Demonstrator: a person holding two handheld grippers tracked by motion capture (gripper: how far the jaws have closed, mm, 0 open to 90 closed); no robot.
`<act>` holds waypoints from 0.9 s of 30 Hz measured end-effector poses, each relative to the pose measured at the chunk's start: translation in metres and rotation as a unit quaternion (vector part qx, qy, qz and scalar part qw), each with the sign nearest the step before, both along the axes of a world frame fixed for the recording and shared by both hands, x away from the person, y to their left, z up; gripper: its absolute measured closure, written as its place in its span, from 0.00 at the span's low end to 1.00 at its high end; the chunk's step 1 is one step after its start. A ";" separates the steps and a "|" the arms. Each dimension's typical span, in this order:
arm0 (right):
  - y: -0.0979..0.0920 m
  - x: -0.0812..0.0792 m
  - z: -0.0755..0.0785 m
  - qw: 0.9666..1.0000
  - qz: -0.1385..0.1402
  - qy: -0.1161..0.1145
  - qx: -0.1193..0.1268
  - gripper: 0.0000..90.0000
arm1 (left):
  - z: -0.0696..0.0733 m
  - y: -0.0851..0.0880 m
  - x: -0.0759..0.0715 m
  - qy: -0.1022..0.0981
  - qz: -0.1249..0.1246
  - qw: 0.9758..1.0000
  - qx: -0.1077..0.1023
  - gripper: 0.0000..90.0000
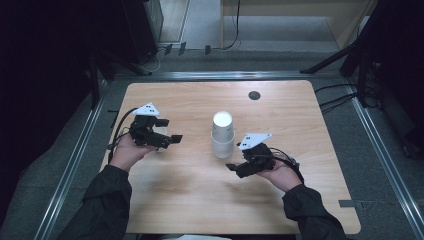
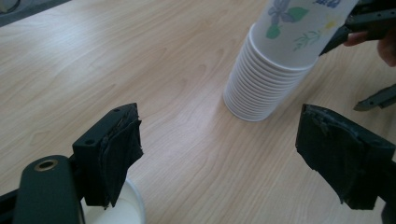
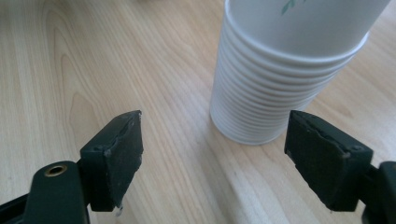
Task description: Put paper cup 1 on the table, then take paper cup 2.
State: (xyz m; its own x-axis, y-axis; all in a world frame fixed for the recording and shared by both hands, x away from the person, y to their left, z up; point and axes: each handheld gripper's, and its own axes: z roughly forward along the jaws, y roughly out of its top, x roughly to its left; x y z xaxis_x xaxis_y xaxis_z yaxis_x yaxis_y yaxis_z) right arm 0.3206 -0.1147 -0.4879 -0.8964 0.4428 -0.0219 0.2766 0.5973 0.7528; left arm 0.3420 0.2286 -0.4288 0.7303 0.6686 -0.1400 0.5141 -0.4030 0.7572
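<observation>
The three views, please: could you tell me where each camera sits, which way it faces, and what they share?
High view: fixed above the person's side, looking forward and down on the wooden table; forearms, hands, left gripper and right gripper show.
Left gripper view: rides that gripper, looking along its open jaws across the table at the stack of paper cups; a single white cup sits beneath, right gripper beyond.
Right gripper view: rides that gripper, open jaws facing the stack's base.
Shared: all see the stack.
</observation>
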 end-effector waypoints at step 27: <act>-0.015 0.014 0.029 0.998 -0.001 0.051 0.048 0.20 | -0.014 -0.043 -0.024 0.014 -0.056 0.998 0.012 0.17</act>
